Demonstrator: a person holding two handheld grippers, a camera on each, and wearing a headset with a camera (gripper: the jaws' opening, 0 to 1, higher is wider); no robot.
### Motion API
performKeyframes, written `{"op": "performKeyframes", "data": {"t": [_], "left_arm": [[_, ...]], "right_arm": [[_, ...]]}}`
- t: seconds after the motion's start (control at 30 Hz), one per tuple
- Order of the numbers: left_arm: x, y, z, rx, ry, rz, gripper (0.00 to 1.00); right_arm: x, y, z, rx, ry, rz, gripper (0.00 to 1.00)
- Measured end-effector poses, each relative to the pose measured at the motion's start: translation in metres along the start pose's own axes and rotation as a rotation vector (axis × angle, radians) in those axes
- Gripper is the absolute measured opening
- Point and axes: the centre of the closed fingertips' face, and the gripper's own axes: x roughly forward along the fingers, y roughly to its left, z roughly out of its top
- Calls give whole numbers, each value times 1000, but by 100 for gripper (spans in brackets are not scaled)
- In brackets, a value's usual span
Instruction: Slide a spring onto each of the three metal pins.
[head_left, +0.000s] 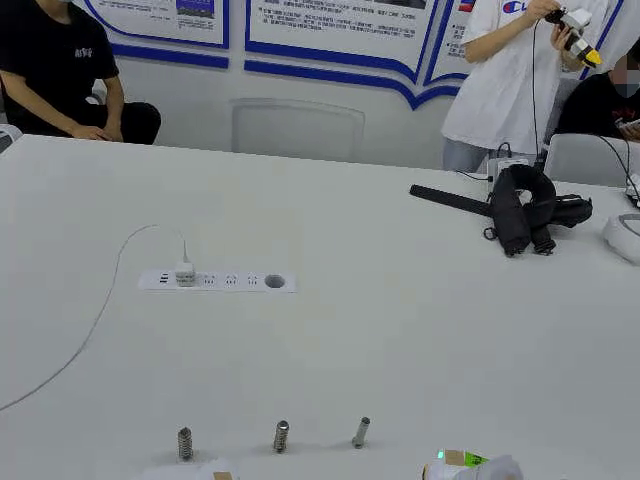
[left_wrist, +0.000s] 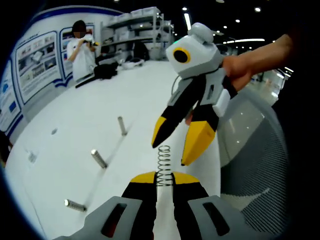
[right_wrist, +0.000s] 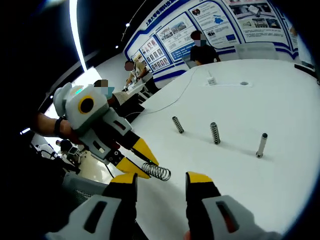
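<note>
Three metal pins stand in a row near the table's front edge. The left pin (head_left: 184, 443) (right_wrist: 177, 124) and the middle pin (head_left: 281, 435) (right_wrist: 215, 133) each carry a spring. The right pin (head_left: 361, 432) (right_wrist: 261, 145) is bare. My left gripper (left_wrist: 163, 178) (right_wrist: 148, 168) is shut on the end of a loose spring (left_wrist: 163, 161) (right_wrist: 156, 171). My right gripper (right_wrist: 161, 179) (left_wrist: 171, 151) faces it with its jaws open, one on each side of the spring's free end, not touching it. The top of a gripper (head_left: 468, 464) shows at the bottom edge of the head view.
A white power strip (head_left: 217, 281) with a plugged charger and a trailing cable (head_left: 95, 325) lies mid-table. A black headset and strap (head_left: 520, 208) rest at the back right. People sit and stand behind the table (head_left: 400, 330). A mesh chair (left_wrist: 255, 165) is beside the table edge.
</note>
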Motion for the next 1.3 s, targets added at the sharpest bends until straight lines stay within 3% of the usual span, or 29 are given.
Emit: {"op": "performKeyframes", "data": {"t": [0.17,0.67,1.3], "left_arm": [[0,-3,6,22,-11,-15,11],[0,-4,14,56,-18,-36,11],[4,-7,18,79,-31,-53,10]], "right_arm": [[0,5,3,35,-17,35,30],[-5,8,4,101,-35,53,24],[-10,15,11,97,-5,75,12]]}}
